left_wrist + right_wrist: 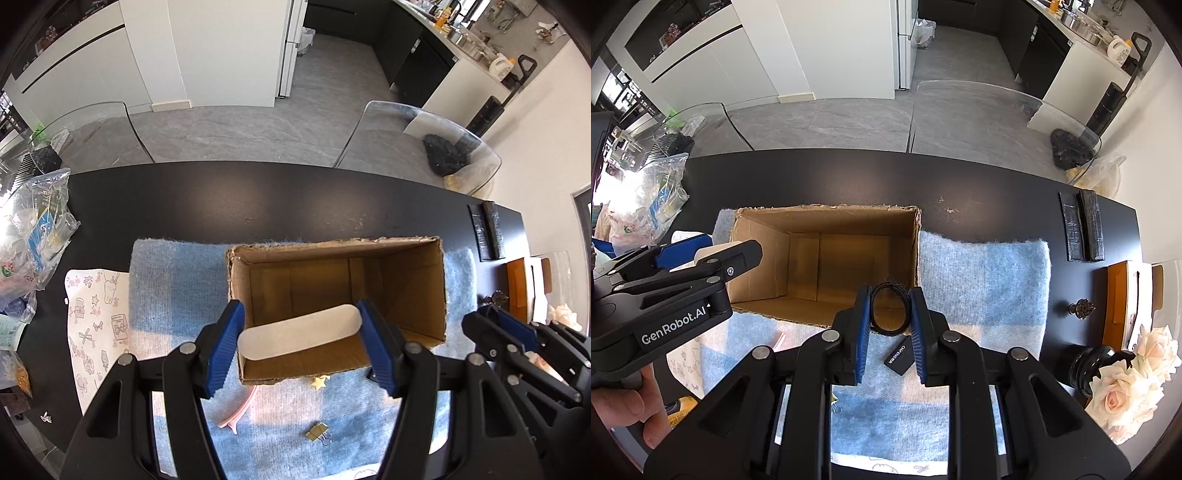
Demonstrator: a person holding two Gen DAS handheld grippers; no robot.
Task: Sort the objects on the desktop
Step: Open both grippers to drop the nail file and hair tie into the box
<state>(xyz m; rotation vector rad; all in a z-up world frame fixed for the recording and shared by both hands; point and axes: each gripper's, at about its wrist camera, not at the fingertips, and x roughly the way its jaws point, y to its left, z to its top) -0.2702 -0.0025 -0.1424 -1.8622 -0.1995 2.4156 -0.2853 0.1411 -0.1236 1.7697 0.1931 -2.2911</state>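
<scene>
An open cardboard box [406, 280] [757, 266] stands on a blue-and-white cloth [166, 280] [979, 273]. My left gripper [299, 332] is shut on a flat white oblong piece [299, 332] held over the box's near edge. My right gripper [889, 314] is shut on a black hair tie [889, 314] at the box's near right corner. On the cloth lie a pink hair clip [238, 411], a yellow star [318, 382], a gold binder clip [317, 431] and a black tag [898, 356].
Plastic bags [33, 236] lie at the table's left. A patterned sheet [96, 332] lies beside the cloth. Black strips [1082, 227], a brown box [1119, 306], black knobs [1087, 365] and white roses [1134, 384] are at the right. Clear chairs [417, 136] stand behind the table.
</scene>
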